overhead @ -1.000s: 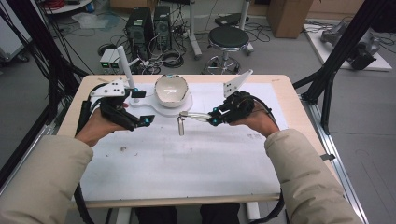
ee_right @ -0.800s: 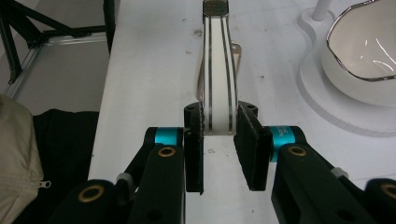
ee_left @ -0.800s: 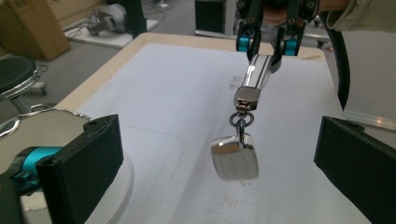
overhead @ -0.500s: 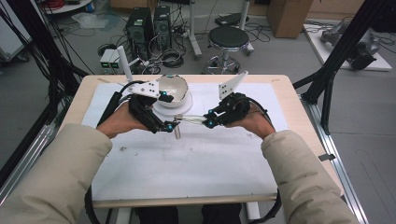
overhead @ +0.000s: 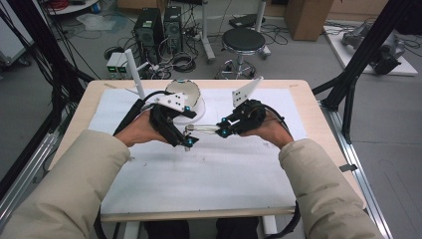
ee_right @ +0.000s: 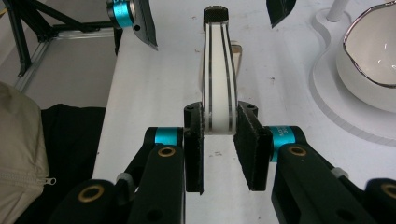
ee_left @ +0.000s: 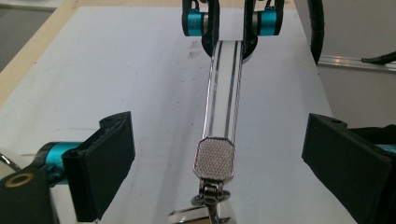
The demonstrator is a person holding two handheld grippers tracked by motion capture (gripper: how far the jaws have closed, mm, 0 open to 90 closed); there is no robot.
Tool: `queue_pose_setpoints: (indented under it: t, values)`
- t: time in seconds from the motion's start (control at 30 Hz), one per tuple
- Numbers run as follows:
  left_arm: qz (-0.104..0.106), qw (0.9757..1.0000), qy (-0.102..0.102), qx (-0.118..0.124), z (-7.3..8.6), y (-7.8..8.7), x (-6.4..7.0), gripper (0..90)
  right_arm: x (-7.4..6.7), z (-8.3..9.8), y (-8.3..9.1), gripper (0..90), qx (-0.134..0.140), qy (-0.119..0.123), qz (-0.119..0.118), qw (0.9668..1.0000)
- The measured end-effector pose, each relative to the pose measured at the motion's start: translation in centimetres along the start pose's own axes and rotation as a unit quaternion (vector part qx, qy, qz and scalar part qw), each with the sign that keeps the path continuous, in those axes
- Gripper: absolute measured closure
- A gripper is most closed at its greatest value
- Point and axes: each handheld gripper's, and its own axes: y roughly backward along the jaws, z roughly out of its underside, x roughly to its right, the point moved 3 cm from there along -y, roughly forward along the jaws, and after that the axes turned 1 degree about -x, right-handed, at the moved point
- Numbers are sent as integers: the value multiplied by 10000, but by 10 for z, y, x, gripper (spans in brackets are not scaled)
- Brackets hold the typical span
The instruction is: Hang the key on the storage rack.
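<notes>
Handover appears to be the step in hand. A white utensil with a metal-trimmed handle [overhead: 204, 128] is clamped at one end by the right gripper [overhead: 223, 130] and held level above the white mat [overhead: 199, 184], just in front of the white bowl [overhead: 185, 94] on its stand. In the right gripper view the handle [ee_right: 217, 70] is seen pinched between the black pads [ee_right: 194, 154], running away from the camera toward the other tool.

Compared with the earlier high views, the left gripper [overhead: 188, 142] is found well over from the table's left side and is now placed at the free end of the utensil, where a short metal piece hangs down. The right hand is seen at much the same spot as before. In the left gripper view the textured end of the handle [ee_left: 214, 157] lies midway between the two jaws, which stand wide on either side without touching it; they have just been closing a little, yet nothing is gripped by them.

From this it is judged that the approach is done and the take is only beginning. A further closing of the left jaws on the handle is called for before the right grip is let go; otherwise the utensil could be dropped onto the mat.
</notes>
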Motion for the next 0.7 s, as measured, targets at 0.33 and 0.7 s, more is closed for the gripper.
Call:
queue_pose_setpoints:
  t: [0.33,0.7]
  values:
    - [92,9995,-1,-302,5,-4,0,212,-1,0,-3,742,-71,36,-47,10000]
    - [140,9986,-63,-501,7,-1,1,407,-2,1,-5,741,-155,82,-37,9998]
